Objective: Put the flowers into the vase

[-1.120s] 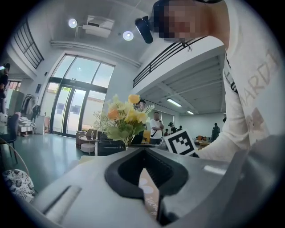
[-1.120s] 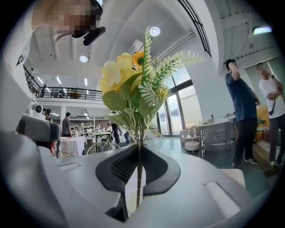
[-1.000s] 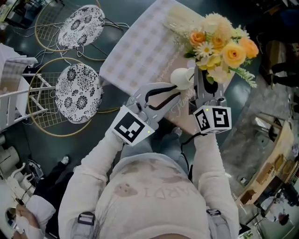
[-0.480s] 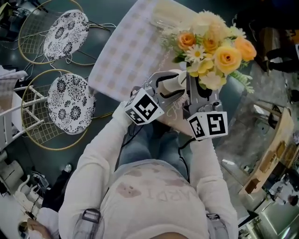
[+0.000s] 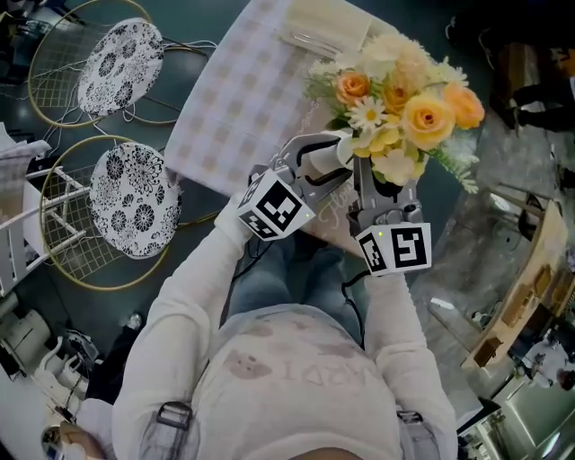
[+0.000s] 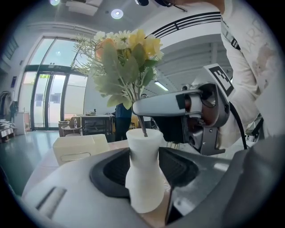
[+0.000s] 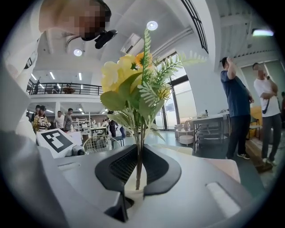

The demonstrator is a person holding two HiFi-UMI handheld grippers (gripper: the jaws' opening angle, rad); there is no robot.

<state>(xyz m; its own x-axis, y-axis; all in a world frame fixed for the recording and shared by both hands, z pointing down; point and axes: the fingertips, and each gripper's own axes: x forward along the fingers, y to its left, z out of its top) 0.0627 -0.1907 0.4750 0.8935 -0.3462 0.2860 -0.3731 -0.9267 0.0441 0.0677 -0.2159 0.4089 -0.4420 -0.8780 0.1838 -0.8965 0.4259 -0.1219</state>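
Note:
A bunch of yellow, orange and white flowers (image 5: 404, 99) stands upright over a small white vase (image 5: 335, 153) at the near edge of the table. My right gripper (image 5: 370, 184) is shut on the thin stems (image 7: 139, 162). Its jaws have just been opening a little, and the stems still sit between the pads. The stem ends reach into the vase mouth (image 6: 143, 132). My left gripper (image 5: 323, 163) is shut on the vase (image 6: 143, 178), one pad on each side of its waist. The blooms hide most of the vase from above.
A checked cloth covers the table (image 5: 243, 99), and a cream box (image 5: 323, 27) lies at its far end. Two wire chairs with patterned cushions (image 5: 121, 67) (image 5: 126, 198) stand to the left. People (image 7: 236, 116) stand far off in the right gripper view.
My left gripper has swung in from the left and down and now has the vase between its jaws. The right gripper and the flowers have sunk slightly, toward the vase.

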